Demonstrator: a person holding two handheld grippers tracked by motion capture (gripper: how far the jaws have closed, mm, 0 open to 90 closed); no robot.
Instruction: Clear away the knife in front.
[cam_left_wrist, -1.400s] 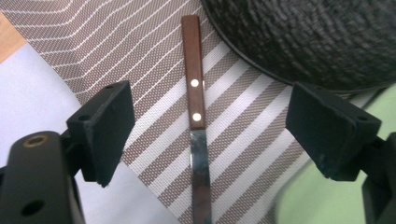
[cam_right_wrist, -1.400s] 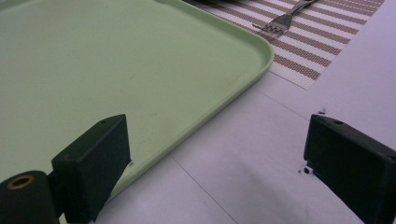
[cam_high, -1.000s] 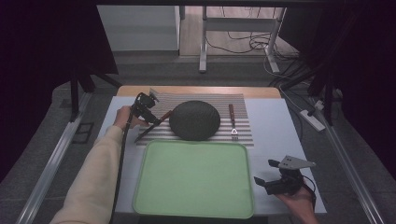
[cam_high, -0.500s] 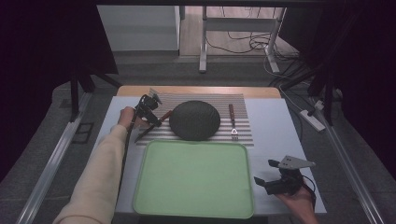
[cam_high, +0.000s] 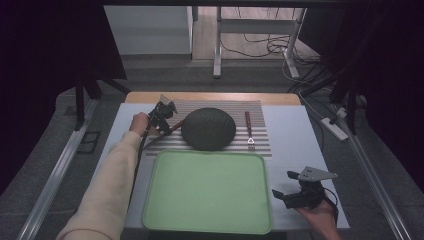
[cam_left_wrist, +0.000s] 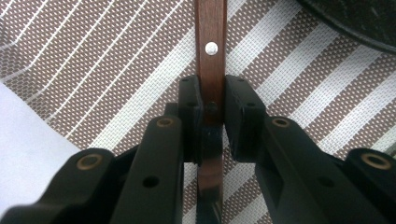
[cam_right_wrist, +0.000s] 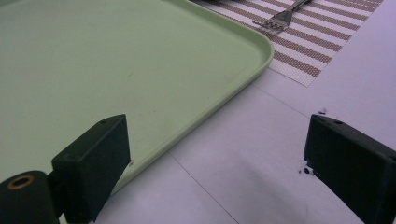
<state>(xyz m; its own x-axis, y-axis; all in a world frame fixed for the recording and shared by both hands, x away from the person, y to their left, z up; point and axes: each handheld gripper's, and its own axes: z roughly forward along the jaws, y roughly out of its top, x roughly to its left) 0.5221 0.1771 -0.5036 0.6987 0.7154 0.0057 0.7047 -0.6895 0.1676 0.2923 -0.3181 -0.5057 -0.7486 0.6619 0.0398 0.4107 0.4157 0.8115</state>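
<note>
A knife with a brown wooden handle (cam_left_wrist: 211, 51) lies on the striped placemat (cam_high: 260, 135), left of the dark round plate (cam_high: 208, 128). My left gripper (cam_high: 166, 124) is down on it. Its jaws have just been closing, and the pads (cam_left_wrist: 240, 112) now press on both sides of the handle (cam_high: 175, 128) near the blade. My left gripper (cam_left_wrist: 213, 100) is shut on the knife. My right gripper (cam_high: 281, 195) rests on the table off the green tray's (cam_high: 207, 192) right front corner. My right gripper (cam_right_wrist: 219, 154) is open with nothing between its fingers.
A fork (cam_high: 248, 129) with a wooden handle lies on the placemat right of the plate, its tines (cam_right_wrist: 279, 19) toward the tray (cam_right_wrist: 116, 70). The tray sits in front of the placemat. Bare white table (cam_high: 300, 145) lies to the right.
The left gripper's jaws have narrowed round the knife handle while the hand shifted only slightly. The right gripper has stayed where it was.
</note>
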